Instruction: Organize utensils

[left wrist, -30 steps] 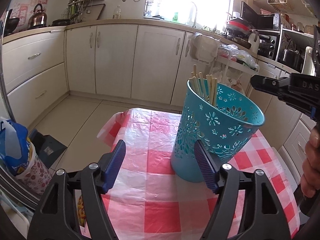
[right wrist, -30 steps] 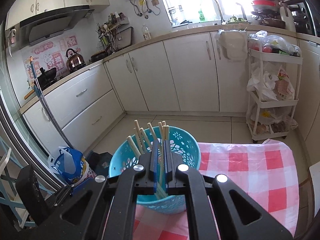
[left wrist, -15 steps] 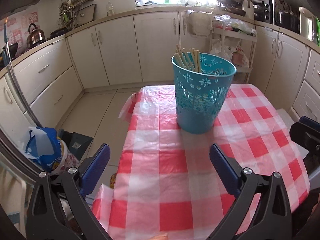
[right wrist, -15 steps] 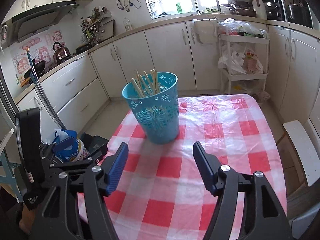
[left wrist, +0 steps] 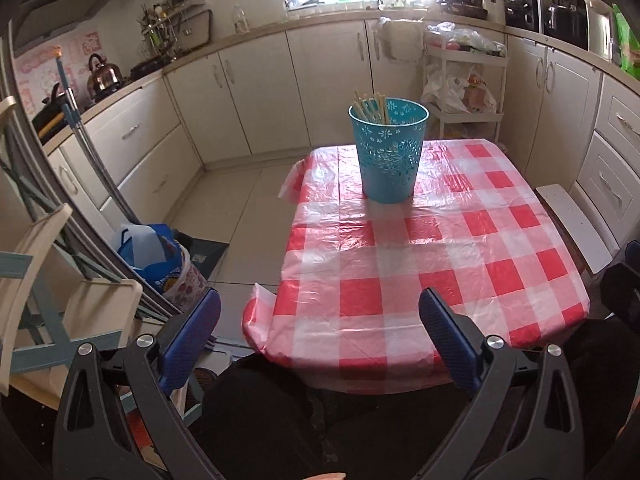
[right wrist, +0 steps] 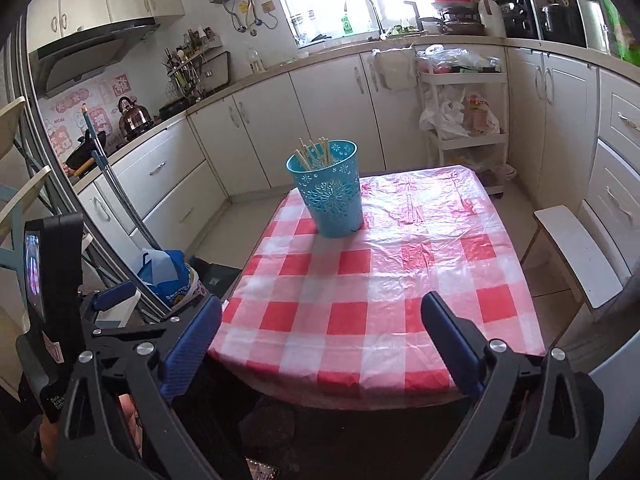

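Observation:
A teal perforated basket [left wrist: 387, 151] stands upright on the far left part of the red-checked table [left wrist: 460, 264]; it also shows in the right wrist view [right wrist: 331, 189]. Several wooden chopsticks [left wrist: 370, 107] stand inside it, tips up, seen also in the right wrist view [right wrist: 314, 154]. My left gripper [left wrist: 320, 338] is open and empty, held off the table's near edge. My right gripper [right wrist: 322, 340] is open and empty, also back from the near edge, well short of the basket.
A white stool [right wrist: 576, 252] stands at the table's right side. A blue bag [left wrist: 154, 254] and a mop handle [right wrist: 120, 192] are on the floor to the left. Cabinets [left wrist: 256, 96] and a white trolley [right wrist: 464, 120] line the far walls.
Both grippers have pulled back from the basket to beyond the table's near edge. The right gripper, shut on a chopstick over the basket a second ago, has opened; the chopstick stays in the basket.

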Action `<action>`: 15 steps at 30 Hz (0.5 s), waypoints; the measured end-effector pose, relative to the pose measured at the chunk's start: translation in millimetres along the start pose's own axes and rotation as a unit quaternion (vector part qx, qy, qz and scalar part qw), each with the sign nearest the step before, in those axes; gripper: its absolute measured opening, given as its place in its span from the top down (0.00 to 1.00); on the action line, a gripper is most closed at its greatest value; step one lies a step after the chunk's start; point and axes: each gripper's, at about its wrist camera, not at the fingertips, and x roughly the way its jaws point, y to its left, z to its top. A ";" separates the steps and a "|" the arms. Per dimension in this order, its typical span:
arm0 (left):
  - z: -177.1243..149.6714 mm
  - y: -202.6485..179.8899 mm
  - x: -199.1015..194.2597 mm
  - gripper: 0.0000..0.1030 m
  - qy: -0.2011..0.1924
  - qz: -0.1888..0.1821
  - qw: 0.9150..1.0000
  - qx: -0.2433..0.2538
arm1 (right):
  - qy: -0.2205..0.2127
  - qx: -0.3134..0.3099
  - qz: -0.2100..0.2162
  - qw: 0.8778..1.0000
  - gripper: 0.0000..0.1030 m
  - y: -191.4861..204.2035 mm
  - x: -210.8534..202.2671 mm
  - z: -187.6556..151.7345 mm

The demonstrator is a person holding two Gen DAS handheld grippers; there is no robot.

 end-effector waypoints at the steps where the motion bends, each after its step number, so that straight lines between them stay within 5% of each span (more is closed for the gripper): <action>1: -4.0 1.2 -9.6 0.07 0.000 0.002 1.000 -0.003 | -0.002 0.002 0.000 1.000 0.07 1.1 -9.0 -4.2; 6: -16.3 7.2 -39.1 0.07 0.011 -0.024 0.999 -0.021 | -0.011 0.016 -0.014 1.000 0.07 8.2 -49.8 -29.0; 15: -39.9 13.3 -87.1 0.07 -0.036 -0.035 0.998 -0.043 | -0.020 0.017 -0.020 0.999 0.07 23.1 -81.7 -52.3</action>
